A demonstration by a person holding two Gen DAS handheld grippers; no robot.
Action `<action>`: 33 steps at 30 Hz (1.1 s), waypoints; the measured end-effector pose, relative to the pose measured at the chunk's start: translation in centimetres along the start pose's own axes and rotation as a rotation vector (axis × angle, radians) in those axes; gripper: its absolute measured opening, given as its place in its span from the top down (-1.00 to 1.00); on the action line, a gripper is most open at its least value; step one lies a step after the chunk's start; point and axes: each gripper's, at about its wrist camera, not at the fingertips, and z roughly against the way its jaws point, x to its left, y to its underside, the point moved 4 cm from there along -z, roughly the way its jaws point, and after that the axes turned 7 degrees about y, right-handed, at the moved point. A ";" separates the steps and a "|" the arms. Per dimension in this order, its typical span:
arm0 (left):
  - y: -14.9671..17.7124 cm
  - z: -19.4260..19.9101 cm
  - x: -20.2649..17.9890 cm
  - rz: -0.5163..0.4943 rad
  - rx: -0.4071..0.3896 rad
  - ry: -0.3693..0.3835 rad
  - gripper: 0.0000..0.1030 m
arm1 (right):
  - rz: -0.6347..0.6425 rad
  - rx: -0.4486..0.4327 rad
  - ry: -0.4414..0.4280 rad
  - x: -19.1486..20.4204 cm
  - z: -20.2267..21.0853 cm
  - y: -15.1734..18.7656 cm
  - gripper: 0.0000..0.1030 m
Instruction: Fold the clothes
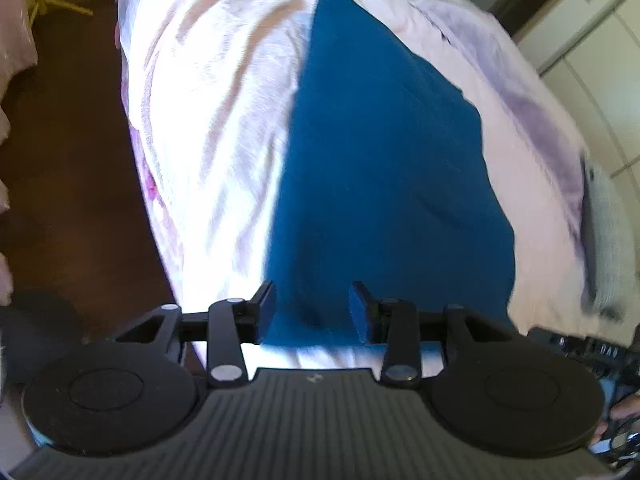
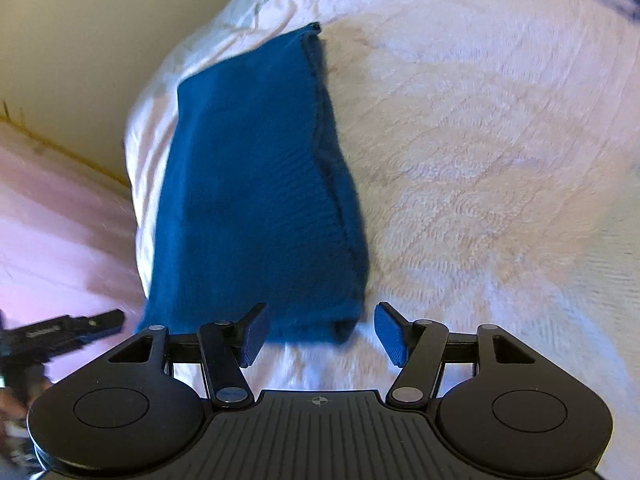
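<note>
Both grippers' jaws are seen spread, empty: left gripper [image 1: 313,312], right gripper [image 2: 320,334]. Sweater [image 2: 256,200] seam (right view only) lies on bed [image 2: 480,160]; floor [image 1: 68,140] is shown left.

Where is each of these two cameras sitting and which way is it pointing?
Left wrist: sits behind the left gripper, looking forward and down onto the near end of the folded blue knit garment on the pale bedspread; its open fingers show, dark floor at left.
Right wrist: sits behind the right gripper, looking down along the garment's right edge; its open fingers show, with the other gripper at lower left.
Shared: the same garment and bedspread.
</note>
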 end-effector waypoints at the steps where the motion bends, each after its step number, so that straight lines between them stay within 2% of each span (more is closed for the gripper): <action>1: -0.5 -0.7 0.8 0.018 0.008 0.030 0.30 | -0.017 -0.004 -0.025 -0.8 -0.6 -0.4 -0.22; 4: -1.4 -2.7 2.7 0.062 0.039 0.097 0.30 | -0.066 0.002 -0.093 -2.5 -2.5 -1.4 -0.29; 8: -1.3 -4.2 4.5 0.124 0.060 0.191 0.29 | -0.165 0.030 -0.255 -4.4 -5.0 -2.1 -0.35; 11: -1.0 -4.6 5.5 0.158 0.071 0.268 0.30 | -0.163 0.068 -0.306 -4.5 -5.7 -2.3 -0.35; 14: -1.0 -5.1 6.1 0.163 0.094 0.312 0.30 | -0.157 0.106 -0.352 -4.5 -6.4 -2.5 -0.32; 17: -1.3 -6.1 6.6 0.173 0.121 0.331 0.26 | -0.151 0.144 -0.398 -4.6 -7.0 -2.7 -0.17; 19: -1.2 -6.3 6.7 0.186 0.138 0.371 0.27 | -0.147 0.170 -0.428 -4.6 -7.4 -2.9 0.03; 23: -0.3 -6.5 6.8 0.174 0.183 0.419 0.27 | -0.148 0.198 -0.454 -4.5 -8.0 -3.0 0.08; 26: -0.1 -7.2 7.5 0.241 0.181 0.449 0.26 | -0.152 0.212 -0.462 -4.5 -8.2 -3.1 0.10; 27: -0.3 -7.4 7.5 0.245 0.180 0.459 0.26 | -0.153 0.217 -0.465 -4.4 -8.3 -3.1 0.17; 29: -0.5 -7.6 6.9 0.218 0.179 0.471 0.35 | -0.155 0.226 -0.471 -4.4 -8.5 -3.2 0.34; 31: -0.6 -7.2 6.4 0.178 0.175 0.470 0.60 | -0.157 0.236 -0.476 -4.3 -8.7 -3.3 0.56; 33: -0.7 -6.3 6.5 0.174 0.163 0.477 0.78 | -0.161 0.234 -0.483 -4.3 -8.6 -3.3 0.62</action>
